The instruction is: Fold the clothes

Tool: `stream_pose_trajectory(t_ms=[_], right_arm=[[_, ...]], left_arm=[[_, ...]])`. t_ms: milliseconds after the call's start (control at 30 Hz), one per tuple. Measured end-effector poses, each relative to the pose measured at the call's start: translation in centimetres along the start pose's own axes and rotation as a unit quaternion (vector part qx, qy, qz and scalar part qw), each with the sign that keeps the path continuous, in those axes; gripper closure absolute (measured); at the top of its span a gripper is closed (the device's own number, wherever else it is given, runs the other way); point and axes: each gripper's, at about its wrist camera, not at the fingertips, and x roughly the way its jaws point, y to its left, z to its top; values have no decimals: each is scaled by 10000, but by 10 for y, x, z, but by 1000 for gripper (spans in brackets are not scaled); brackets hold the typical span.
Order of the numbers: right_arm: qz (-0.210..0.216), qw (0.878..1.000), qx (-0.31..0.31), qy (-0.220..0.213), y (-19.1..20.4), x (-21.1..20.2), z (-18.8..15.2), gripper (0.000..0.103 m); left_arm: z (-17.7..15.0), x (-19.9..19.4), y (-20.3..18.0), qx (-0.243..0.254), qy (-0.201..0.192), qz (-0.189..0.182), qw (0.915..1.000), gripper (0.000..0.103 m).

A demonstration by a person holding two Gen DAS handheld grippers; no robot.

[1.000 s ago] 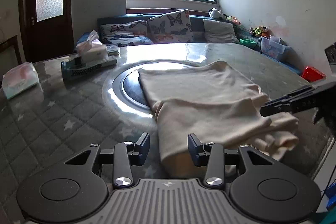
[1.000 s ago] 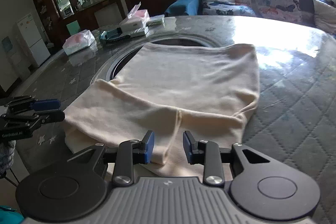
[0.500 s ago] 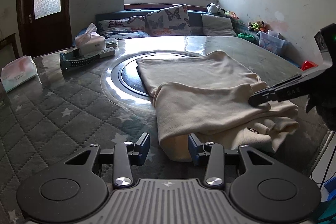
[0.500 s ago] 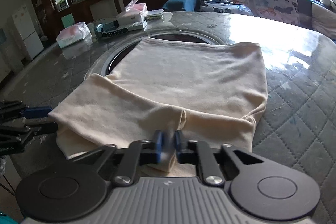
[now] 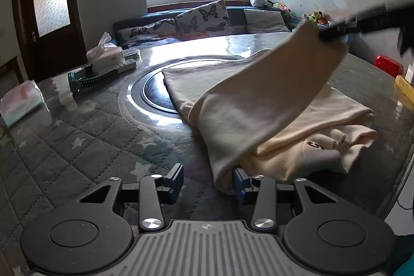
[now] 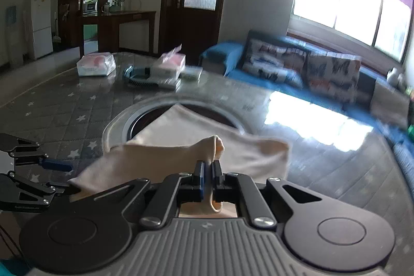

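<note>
Since a second ago your right tool [image 6: 208, 168] has clamped the cream garment's [image 5: 258, 105] soft, light sleeve and lifted it off the tabletop [image 5: 77, 126]; your left tool [image 5: 208, 179] gapes at its near fold.

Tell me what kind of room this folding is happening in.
Most likely a home living and dining room: a sofa with butterfly-print cushions under the window, a white fridge beside kitchen shelving at the back, and a large quilt-covered table holding tissue boxes and the cream garment.
</note>
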Motion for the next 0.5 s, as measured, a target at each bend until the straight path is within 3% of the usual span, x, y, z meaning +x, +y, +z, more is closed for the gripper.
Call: stream_pose_trajectory(t_ms=[200,500], right_arm=[[-309,9991,-246,-148,-4,-14,6,98],[-198,9981,469,346,-29,10,-34,93]], left_arm=[[0,-1,-6,198,-46,-39,9998,82],[2,-4,7,148,101,-209,9996,79]])
